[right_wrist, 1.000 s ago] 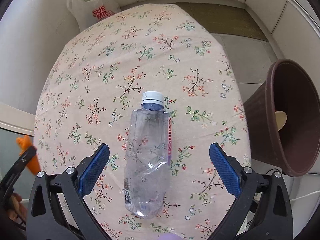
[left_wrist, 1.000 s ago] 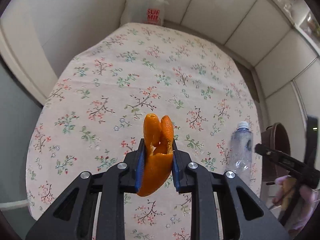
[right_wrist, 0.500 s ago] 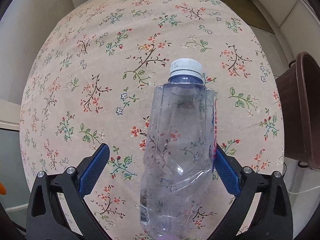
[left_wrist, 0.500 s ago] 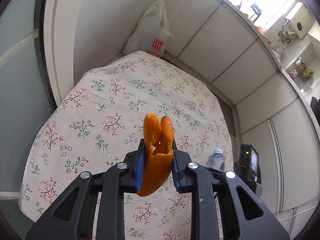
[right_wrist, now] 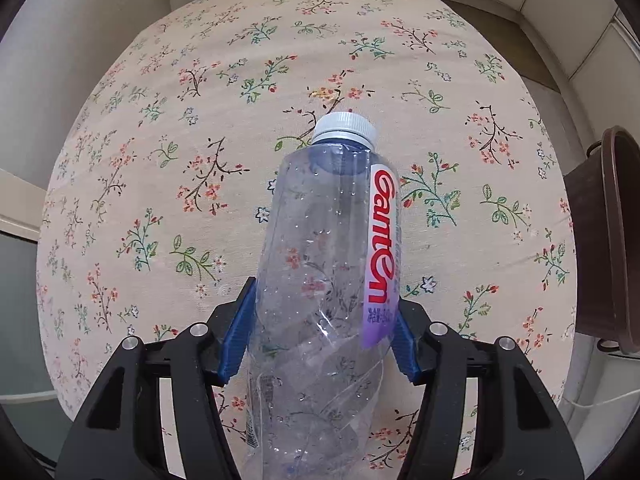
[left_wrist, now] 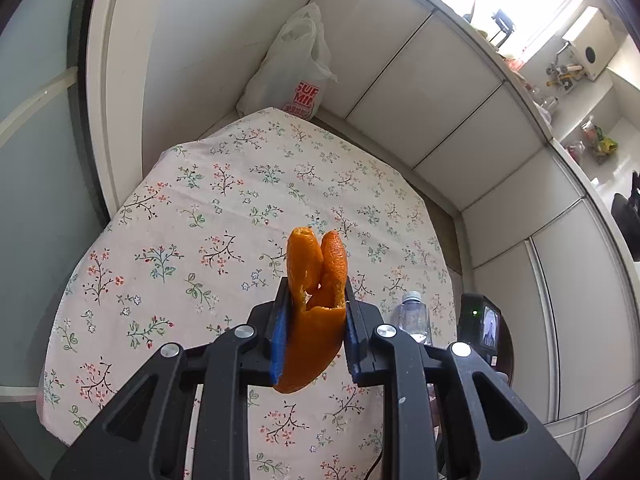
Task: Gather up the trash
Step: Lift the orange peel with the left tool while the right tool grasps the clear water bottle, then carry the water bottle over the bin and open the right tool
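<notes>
Curled orange peel (left_wrist: 312, 320) held aloft, crumpled clear bottle (right_wrist: 324, 280) seemingly upright on tablecloth

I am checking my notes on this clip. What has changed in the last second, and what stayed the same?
The right gripper came down over the plastic bottle; its jaws are closing, with the blue pads now at the bottle's sides. The left gripper lifted away from the floral tablecloth. The orange peel stays clamped in it, and the bottle still stands on the cloth.

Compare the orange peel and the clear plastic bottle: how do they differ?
The curled orange peel is opaque; the crumpled clear plastic bottle is see-through, white-capped and labelled. The peel is clamped in the left gripper; the right gripper jaws are closing around the bottle. Both are trash.
</notes>
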